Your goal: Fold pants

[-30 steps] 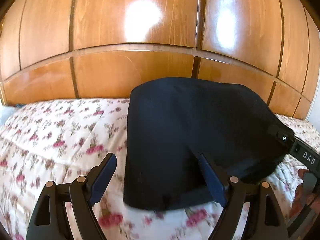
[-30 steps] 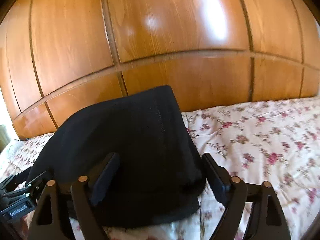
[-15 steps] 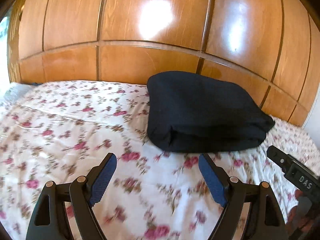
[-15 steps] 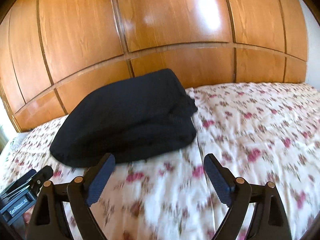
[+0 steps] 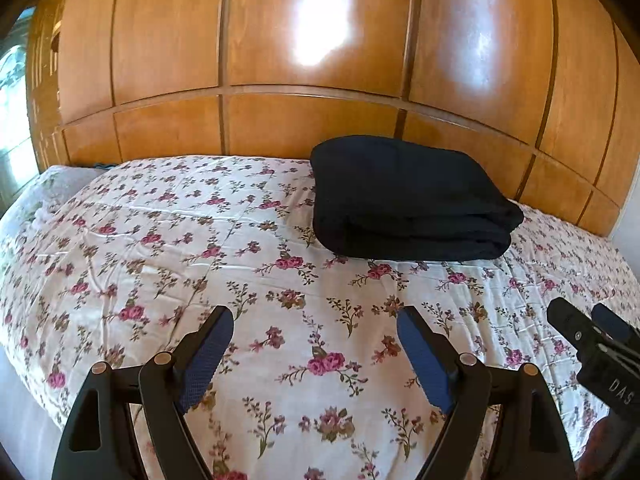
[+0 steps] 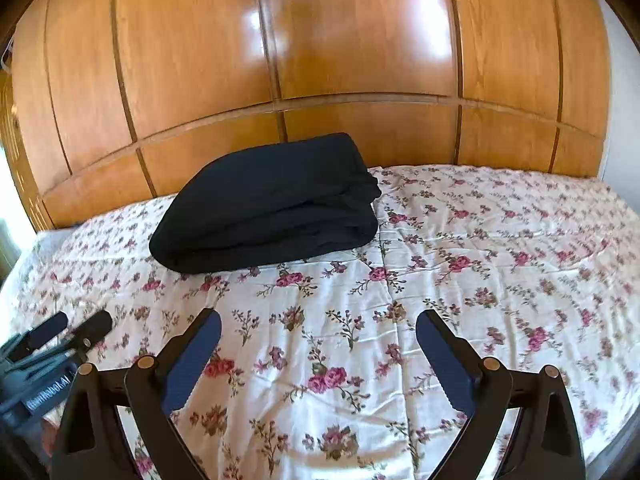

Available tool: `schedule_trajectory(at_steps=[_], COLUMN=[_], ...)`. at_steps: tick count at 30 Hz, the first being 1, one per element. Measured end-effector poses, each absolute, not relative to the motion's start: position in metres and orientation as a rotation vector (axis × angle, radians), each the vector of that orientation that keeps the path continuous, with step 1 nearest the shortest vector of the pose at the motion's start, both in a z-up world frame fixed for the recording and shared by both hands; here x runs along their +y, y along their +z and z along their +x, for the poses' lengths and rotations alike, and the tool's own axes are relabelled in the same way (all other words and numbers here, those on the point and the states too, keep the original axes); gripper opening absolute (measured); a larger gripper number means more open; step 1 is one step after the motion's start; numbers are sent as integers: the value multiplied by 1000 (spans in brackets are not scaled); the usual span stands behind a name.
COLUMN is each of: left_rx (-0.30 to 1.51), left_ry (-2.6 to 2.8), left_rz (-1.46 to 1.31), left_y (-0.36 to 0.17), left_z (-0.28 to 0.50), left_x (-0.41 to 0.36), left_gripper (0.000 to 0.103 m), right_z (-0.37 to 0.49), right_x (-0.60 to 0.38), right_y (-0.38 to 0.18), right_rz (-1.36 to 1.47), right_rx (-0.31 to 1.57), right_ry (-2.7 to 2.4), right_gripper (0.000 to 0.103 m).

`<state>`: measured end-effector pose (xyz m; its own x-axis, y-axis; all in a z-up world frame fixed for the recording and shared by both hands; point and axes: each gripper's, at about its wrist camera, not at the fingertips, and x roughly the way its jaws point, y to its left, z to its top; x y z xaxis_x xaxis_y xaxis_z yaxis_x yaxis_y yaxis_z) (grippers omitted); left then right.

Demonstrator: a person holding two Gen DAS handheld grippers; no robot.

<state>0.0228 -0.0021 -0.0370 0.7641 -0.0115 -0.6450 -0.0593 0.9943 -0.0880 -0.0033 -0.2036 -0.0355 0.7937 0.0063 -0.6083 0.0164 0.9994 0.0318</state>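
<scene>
The black pants (image 5: 404,200) lie folded in a compact stack at the far side of the bed, against the wooden panels; they also show in the right wrist view (image 6: 272,204). My left gripper (image 5: 314,324) is open and empty, well back from the pants above the floral sheet. My right gripper (image 6: 318,326) is open and empty, also well back from them. The right gripper's tips show at the right edge of the left wrist view (image 5: 584,328), and the left gripper's tips show at the left edge of the right wrist view (image 6: 72,328).
The bed is covered with a white sheet with pink flowers (image 5: 200,264), which also fills the right wrist view (image 6: 480,264). Glossy wooden panels (image 5: 304,40) rise behind the bed. A bright window (image 5: 12,112) is at the far left.
Both grippers have pulled back from the folded pants, which were right at the fingers a second ago and now lie far ahead. The pants stay put.
</scene>
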Motion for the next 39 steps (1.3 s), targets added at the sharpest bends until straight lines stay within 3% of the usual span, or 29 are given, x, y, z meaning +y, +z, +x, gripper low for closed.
schedule_trajectory(at_steps=[39], left_rx=[687], left_ry=[21], left_rz=[-29], left_y=[-10], left_z=[7], left_x=[-14], left_gripper=[85], right_z=[-23], right_x=[-196], right_y=[-16], right_rz=[70], right_rx=[632], right_ry=[-22], right_gripper=[98])
